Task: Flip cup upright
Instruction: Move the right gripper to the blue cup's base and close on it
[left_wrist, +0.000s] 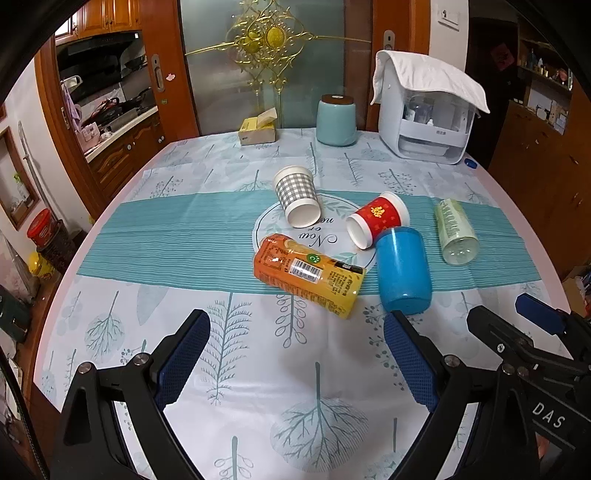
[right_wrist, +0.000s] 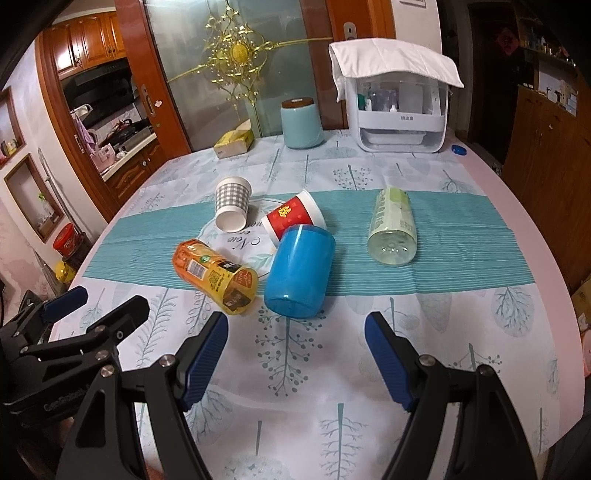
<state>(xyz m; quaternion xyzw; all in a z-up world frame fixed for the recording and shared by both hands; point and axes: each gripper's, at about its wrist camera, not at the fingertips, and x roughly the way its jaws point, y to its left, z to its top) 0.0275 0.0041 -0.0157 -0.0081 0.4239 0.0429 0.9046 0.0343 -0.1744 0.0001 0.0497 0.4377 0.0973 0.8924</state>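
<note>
Several containers lie on their sides mid-table: a grey checked paper cup (left_wrist: 297, 195) (right_wrist: 232, 203), a red paper cup (left_wrist: 376, 219) (right_wrist: 293, 214), a blue plastic cup (left_wrist: 402, 269) (right_wrist: 299, 271), an orange-yellow bottle (left_wrist: 308, 275) (right_wrist: 216, 271) and a clear green bottle (left_wrist: 456, 230) (right_wrist: 393, 230). The blue cup touches the red cup. My left gripper (left_wrist: 297, 332) is open and empty, short of the orange bottle. My right gripper (right_wrist: 295, 338) is open and empty, just short of the blue cup's base. Each gripper shows at the edge of the other's view.
At the table's far edge stand a light blue canister (left_wrist: 336, 120), a yellow tissue box (left_wrist: 256, 129) and a white appliance under a towel (left_wrist: 424, 110). A blue bottle cap (right_wrist: 458, 149) lies far right. Wooden cabinets stand on both sides.
</note>
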